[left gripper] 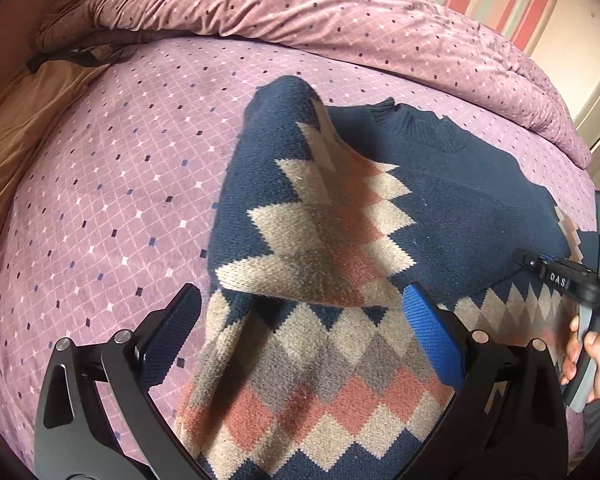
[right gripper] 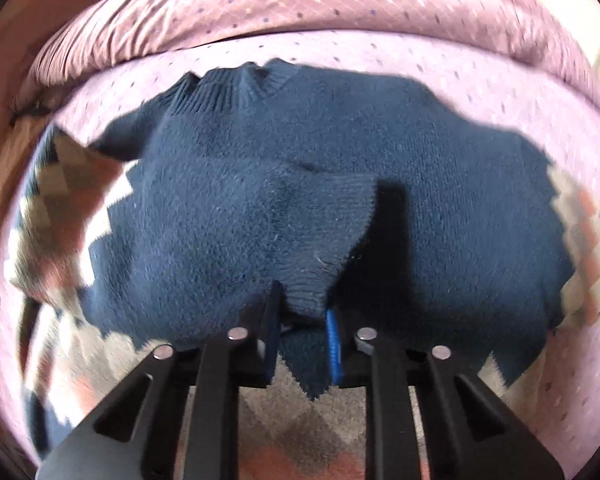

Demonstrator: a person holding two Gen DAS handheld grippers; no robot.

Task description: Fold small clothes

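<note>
Navy sweater (left gripper: 440, 200) with diamond pattern lies mid-bed (left gripper: 100, 220), collar toward the rumpled duvet (left gripper: 300, 12). Right gripper (right gripper: 302, 320) pinched on a navy cuff (right gripper: 320, 240). Left gripper (left gripper: 300, 340) wide open over the hem, holding nothing.

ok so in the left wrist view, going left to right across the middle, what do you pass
tan bedding at the edge → pink diamond-print sheet → folded-over patterned sleeve → navy sweater body → right tool
</note>
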